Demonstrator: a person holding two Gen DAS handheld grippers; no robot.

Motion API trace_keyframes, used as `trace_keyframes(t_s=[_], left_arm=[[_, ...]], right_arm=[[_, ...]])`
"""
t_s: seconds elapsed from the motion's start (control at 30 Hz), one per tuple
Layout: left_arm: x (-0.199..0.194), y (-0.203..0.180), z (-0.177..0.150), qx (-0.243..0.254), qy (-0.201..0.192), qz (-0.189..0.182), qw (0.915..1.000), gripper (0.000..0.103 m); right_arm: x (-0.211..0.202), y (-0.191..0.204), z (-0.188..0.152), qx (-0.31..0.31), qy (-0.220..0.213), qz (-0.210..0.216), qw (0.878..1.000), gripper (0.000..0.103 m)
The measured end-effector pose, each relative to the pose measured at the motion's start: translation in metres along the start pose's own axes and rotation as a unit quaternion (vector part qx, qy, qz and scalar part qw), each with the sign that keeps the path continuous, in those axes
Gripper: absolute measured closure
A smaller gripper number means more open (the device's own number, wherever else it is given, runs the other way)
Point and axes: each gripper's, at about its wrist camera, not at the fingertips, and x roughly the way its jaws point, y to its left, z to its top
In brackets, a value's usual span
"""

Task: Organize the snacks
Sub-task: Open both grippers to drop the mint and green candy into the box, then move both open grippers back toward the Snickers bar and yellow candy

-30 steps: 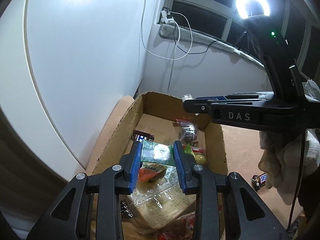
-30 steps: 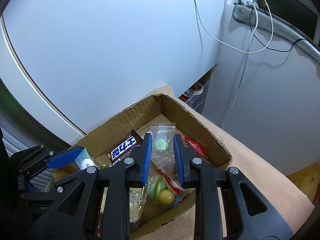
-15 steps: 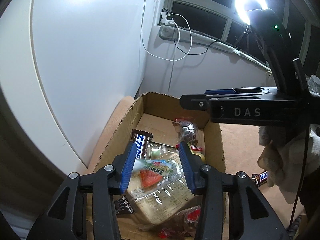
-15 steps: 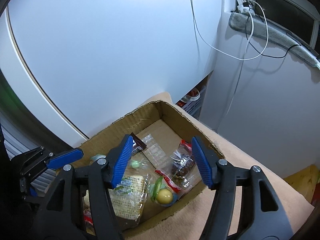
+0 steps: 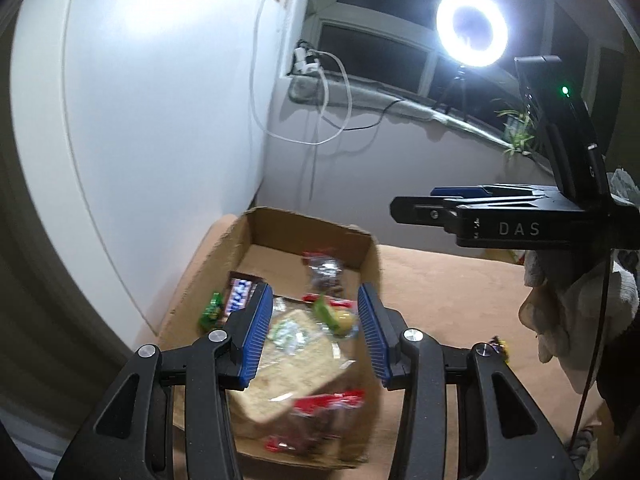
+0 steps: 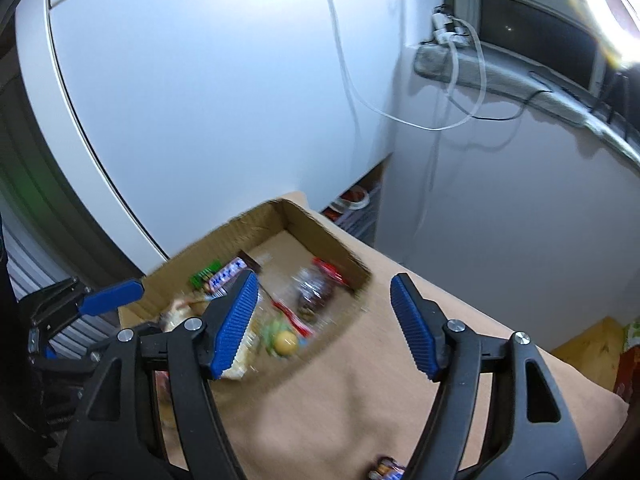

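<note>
An open cardboard box (image 5: pixel 280 228) (image 6: pixel 320 228) sits on the tan cushioned surface (image 6: pixel 360 400) and holds several wrapped snacks: a Snickers bar (image 5: pixel 239 293) (image 6: pixel 228 272), a green packet (image 5: pixel 211 311), a clear bag of dark sweets (image 5: pixel 324 272) (image 6: pixel 312 292), a cracker pack (image 5: pixel 296 360) and a red wrapper (image 5: pixel 324 402). My left gripper (image 5: pixel 316 336) is open and empty above the box. My right gripper (image 6: pixel 324 328) is open wide and empty, over the box's right rim. It also shows in the left wrist view (image 5: pixel 480 216).
A white curved wall (image 5: pixel 140 120) stands just behind the box. White cables (image 6: pixel 440 92) hang from the window sill. A ring light (image 5: pixel 472 34) shines at the back. A small snack bar (image 6: pixel 386 470) lies on the cushion near me, another (image 5: pixel 498 348) at the right.
Both grippers opened and let their packets drop into the box, then pulled up and back. The right gripper has shifted to the right of the box.
</note>
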Motion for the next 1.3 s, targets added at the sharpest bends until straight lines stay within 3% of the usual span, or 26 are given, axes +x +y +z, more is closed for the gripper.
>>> trace_keyframes(t_s=[0.2,0.67,0.9,1.3], left_arm=[[-0.003,-0.042,-0.006,0.036,-0.004,-0.041,0.9985,0.060],[0.037,-0.136,-0.033,0.103,0.055,-0.120,0.9859,0.060],[0.065,-0.177,-0.056,0.147,0.095,-0.148,0.9734,0.060],[0.110,-0.191,-0.073,0.198,0.144,-0.130,0.9610,0.054]], right_arm=[[-0.039,-0.033,-0.031,0.003,-0.010,-0.025,1.000,0.032],[-0.103,-0.105,-0.128,0.052,0.011,-0.128,0.990,0.032],[-0.117,-0.116,-0.156,0.067,0.012,-0.123,0.990,0.032],[-0.103,-0.124,-0.181,0.087,0.025,-0.090,0.992,0.032]])
